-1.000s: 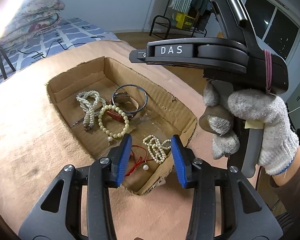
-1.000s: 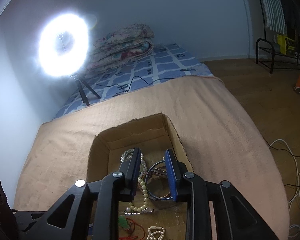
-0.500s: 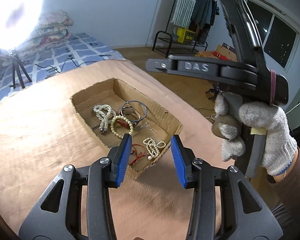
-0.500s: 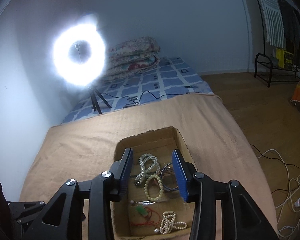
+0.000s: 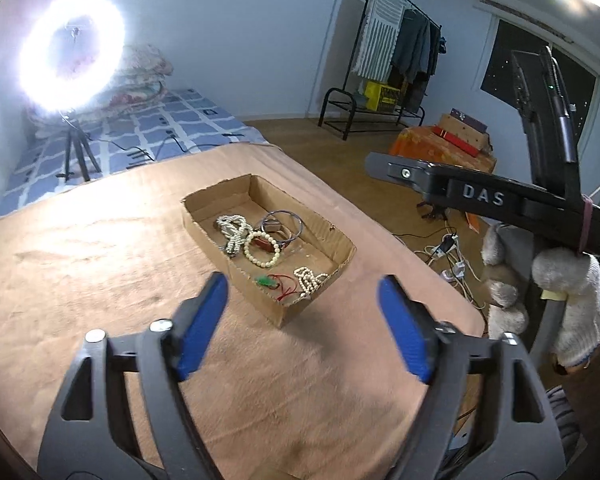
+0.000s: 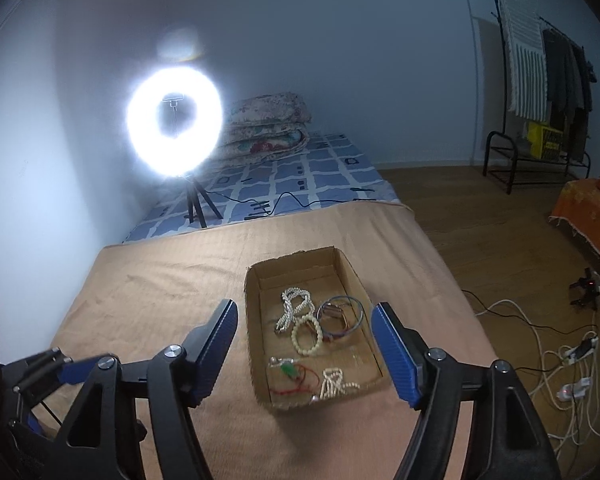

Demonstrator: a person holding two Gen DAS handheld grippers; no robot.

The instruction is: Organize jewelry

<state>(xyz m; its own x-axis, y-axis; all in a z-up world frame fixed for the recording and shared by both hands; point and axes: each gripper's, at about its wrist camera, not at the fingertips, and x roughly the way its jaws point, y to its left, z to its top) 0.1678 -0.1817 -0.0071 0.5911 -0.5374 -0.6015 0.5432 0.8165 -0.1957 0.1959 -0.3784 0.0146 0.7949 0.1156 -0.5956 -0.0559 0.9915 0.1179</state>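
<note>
Both your left gripper and right gripper gape empty; descend squarely over the shallow brown cardboard tray, targeting one piece.

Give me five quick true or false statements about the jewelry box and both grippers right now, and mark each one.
1. The box sits on the tan cloth. True.
2. The left gripper is shut on a bracelet. False: it is open and holds nothing.
3. The bead bracelet lies inside the box. True.
4. The bangle lies on the cloth outside the box. False: it is in the box, beside the bead bracelet.
5. The right gripper is open, above the box. True.
</note>
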